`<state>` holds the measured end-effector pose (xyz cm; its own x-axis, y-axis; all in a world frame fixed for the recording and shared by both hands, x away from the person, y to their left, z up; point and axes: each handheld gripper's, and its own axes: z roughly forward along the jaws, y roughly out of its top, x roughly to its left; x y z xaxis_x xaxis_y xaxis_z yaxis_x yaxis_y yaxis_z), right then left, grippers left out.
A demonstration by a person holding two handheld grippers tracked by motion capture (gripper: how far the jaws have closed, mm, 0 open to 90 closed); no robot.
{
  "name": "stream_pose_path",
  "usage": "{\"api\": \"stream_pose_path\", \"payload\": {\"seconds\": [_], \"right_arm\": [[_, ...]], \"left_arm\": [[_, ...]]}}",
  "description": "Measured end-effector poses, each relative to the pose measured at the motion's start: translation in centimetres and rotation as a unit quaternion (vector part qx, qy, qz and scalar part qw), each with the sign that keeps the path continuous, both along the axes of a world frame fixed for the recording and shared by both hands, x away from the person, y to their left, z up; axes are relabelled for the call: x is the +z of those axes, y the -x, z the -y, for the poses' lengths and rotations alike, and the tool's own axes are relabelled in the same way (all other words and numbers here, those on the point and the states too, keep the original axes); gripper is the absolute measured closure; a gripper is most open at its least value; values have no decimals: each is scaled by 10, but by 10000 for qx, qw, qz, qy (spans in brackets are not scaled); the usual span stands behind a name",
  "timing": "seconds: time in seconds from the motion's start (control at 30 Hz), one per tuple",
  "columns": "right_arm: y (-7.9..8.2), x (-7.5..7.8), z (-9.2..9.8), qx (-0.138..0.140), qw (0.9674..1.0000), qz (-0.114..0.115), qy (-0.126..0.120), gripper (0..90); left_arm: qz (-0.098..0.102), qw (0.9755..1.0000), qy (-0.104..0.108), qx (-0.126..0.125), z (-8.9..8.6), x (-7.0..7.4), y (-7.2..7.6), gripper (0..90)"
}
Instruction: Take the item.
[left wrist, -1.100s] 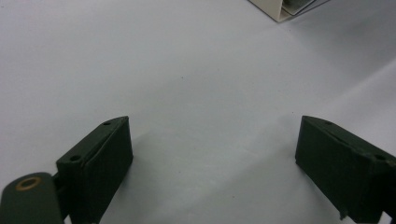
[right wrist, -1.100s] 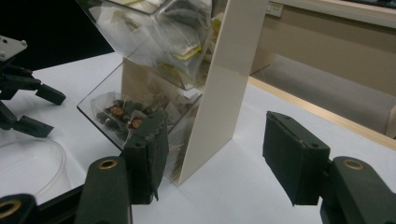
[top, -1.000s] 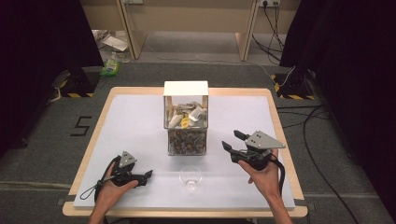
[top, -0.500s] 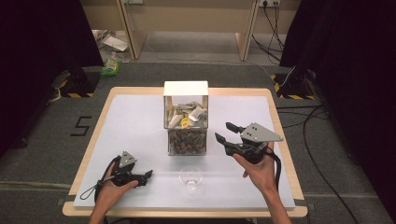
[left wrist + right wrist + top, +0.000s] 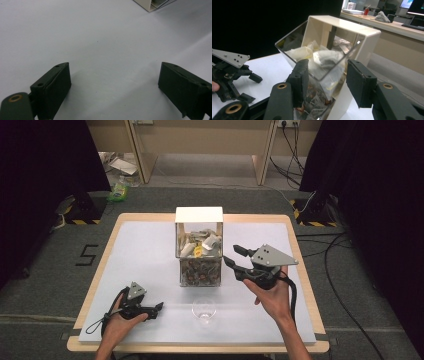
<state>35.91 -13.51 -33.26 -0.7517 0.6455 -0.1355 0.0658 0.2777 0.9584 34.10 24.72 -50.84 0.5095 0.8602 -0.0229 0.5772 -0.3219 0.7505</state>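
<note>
right gripper (image 5: 236,257) jaws spread, lined up on clear box (image 5: 199,251), likely to reach sachets | left gripper (image 5: 156,308) spread, empty, parked on table (image 5: 145,250) | glass (image 5: 204,310) untouched

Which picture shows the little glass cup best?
The high view: the glass cup stands whole on the table's near edge, between the two hands. The gripper views look at bare table and at the tea bag box instead.
</note>
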Motion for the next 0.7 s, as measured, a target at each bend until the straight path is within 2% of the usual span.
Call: {"api": "stream_pose_path", "payload": {"seconds": [0.23, 0.53, 0.57, 0.7], "right_arm": [[-10, 6, -22, 124, 9997, 56, 194, 545], [-25, 7, -38, 147, 9994, 20, 327, 555], [-27, 6, -43, 145, 9990, 25, 424, 555], [-31, 4, -51, 157, 9983, 29, 560, 555]], "left_arm": [[-4, 10000, 8, -5, 0, 0, 0, 103], [-2, 10000, 9, -6, 0, 0, 0, 103], [-3, 10000, 24, -6, 0, 0, 0, 103], [-13, 10000, 9, -12, 0, 0, 0, 103]]}}
